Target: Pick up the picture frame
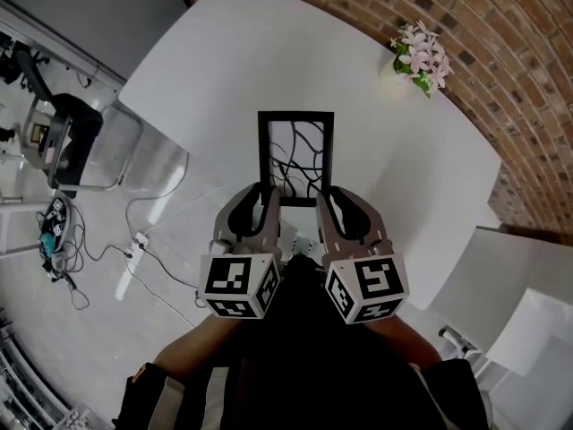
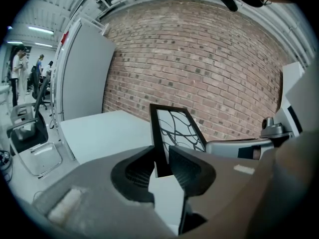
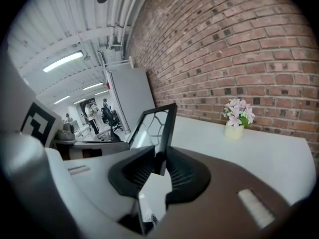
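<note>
The picture frame (image 1: pixel 295 155) is black-edged, with a black branch pattern on white, and is held up over the white table (image 1: pixel 269 52). My left gripper (image 1: pixel 266 197) is shut on its lower left edge and my right gripper (image 1: pixel 328 199) on its lower right edge. In the left gripper view the frame (image 2: pixel 174 131) stands upright out of the left gripper (image 2: pixel 162 158), its edge pinched between the ribbed pads. In the right gripper view the frame (image 3: pixel 152 128) leans left, with its lower corner clamped in the right gripper (image 3: pixel 158 161).
A small pot of pink flowers (image 1: pixel 421 56) stands at the table's far right, next to the brick wall (image 1: pixel 501 52). On the floor at left are a chair (image 1: pixel 89 141) and cables (image 1: pixel 134 240). White panels (image 1: pixel 519 294) stand at right.
</note>
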A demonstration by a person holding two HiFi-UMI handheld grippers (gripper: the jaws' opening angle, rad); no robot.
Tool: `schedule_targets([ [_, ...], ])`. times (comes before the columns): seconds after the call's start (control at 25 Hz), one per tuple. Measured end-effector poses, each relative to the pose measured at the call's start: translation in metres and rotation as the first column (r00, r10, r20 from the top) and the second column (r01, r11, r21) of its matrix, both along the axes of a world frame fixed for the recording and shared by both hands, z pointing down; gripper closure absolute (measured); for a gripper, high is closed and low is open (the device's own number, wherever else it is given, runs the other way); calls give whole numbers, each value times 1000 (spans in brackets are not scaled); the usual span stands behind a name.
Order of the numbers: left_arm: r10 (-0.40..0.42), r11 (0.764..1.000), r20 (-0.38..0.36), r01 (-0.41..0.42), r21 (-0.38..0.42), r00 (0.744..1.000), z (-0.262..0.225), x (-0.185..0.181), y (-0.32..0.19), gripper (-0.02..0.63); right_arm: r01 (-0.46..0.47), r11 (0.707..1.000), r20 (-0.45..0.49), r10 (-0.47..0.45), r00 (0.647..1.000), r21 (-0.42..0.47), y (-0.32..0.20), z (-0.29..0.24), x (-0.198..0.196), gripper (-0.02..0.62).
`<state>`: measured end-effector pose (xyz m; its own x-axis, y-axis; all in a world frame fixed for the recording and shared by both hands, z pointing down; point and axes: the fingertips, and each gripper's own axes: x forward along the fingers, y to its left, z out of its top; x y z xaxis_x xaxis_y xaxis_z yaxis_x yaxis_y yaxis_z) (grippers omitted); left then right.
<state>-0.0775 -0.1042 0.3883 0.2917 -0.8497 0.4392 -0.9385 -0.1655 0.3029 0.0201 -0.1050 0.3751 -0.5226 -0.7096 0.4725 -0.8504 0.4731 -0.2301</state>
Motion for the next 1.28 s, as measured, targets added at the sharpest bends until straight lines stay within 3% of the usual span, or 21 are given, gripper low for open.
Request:
schedule_targets([
  [0.64, -51, 990, 10, 49, 134, 999, -58, -32, 9, 529, 31, 992, 37, -36, 999, 122, 4, -48, -30, 523],
  [1.28, -46, 989, 18, 43, 142, 999, -55, -33, -1, 531, 24, 991, 34, -28, 999, 134, -5, -44, -31, 528],
])
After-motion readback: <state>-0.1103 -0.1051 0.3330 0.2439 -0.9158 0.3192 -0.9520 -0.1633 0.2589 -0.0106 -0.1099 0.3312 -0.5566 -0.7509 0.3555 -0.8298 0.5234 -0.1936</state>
